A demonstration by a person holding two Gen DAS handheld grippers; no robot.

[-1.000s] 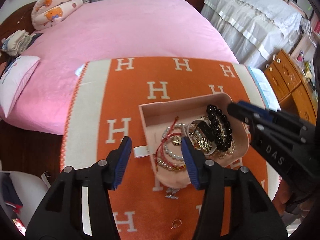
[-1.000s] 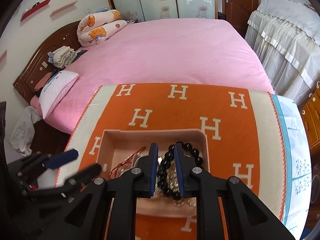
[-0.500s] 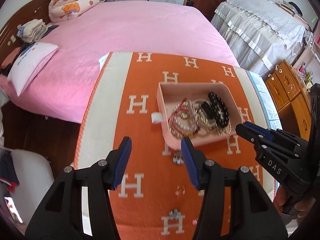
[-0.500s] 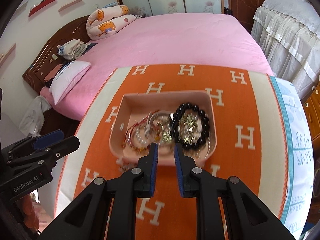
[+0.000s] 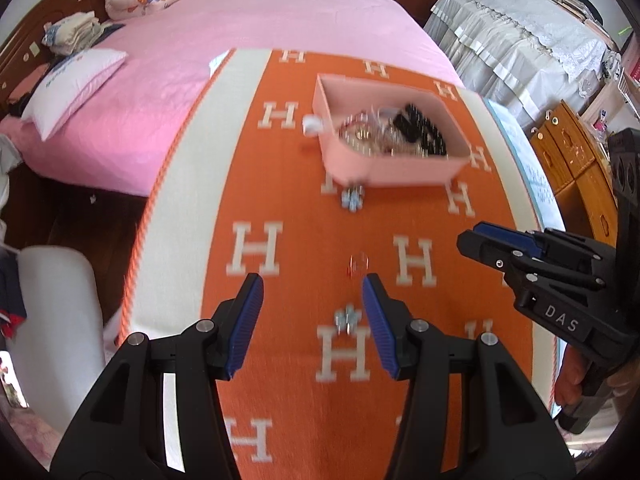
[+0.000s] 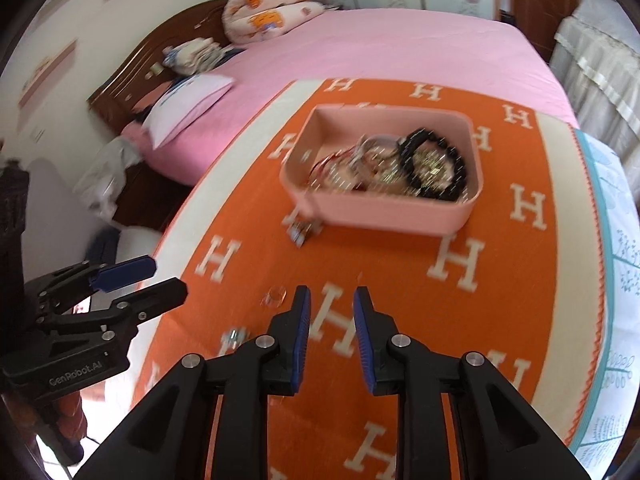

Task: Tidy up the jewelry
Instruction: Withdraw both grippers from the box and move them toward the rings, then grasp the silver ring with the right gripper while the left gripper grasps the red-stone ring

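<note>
A pink tray [image 5: 404, 170] [image 6: 384, 208] on the orange blanket holds several bracelets and a black bead bracelet [image 6: 436, 168]. Loose small pieces lie on the blanket: a clear ring [image 5: 357, 264] [image 6: 274, 295], a pale blue piece by the tray's front [image 5: 353, 199] [image 6: 300, 232], and another near my left fingers [image 5: 347, 319] [image 6: 234, 337]. My left gripper [image 5: 312, 322] is open and empty, above the blanket in front of the tray. My right gripper [image 6: 330, 334] is slightly open and empty, well back from the tray; it shows in the left wrist view [image 5: 492, 244].
The orange blanket with white H marks [image 5: 256, 244] covers the table, with a white and blue cloth [image 6: 616, 264] at its right edge. A pink bed [image 5: 224, 40] lies beyond, a wooden cabinet [image 5: 576, 168] at the right. A small white item [image 5: 311, 124] sits beside the tray's left wall.
Both grippers have pulled back from the tray toward the near side. My right gripper let go of the black bead bracelet, which now lies in the tray, and has opened slightly.
</note>
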